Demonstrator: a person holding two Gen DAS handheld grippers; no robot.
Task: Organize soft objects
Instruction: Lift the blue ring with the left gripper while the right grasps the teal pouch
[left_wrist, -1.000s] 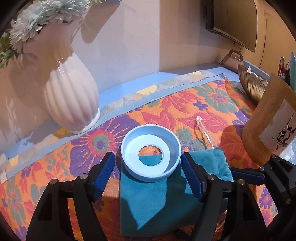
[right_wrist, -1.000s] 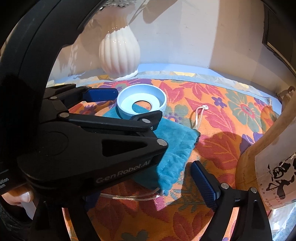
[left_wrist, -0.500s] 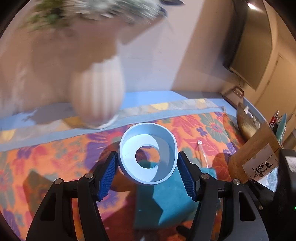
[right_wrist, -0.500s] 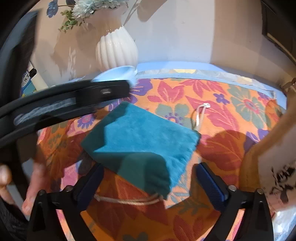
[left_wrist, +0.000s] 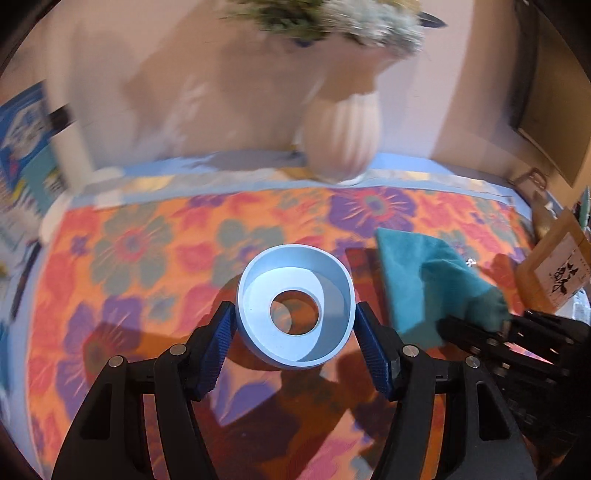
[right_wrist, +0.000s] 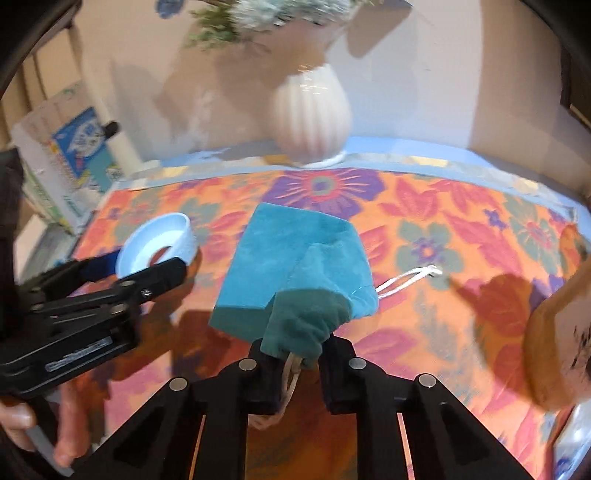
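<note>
Pouch now pinched at its mouth: our right hand-held gripper has just clamped on it. Left hand-held gripper carried the blue ring off to nine o'clock, gripping it.

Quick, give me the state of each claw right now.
Left claw: closed on the pale blue ring, lifted.
Right claw: has just closed, pinching the teal pouch at its drawstring end.

Motion blurs the white vase and its flowers; the wooden holder is cut off.
</note>
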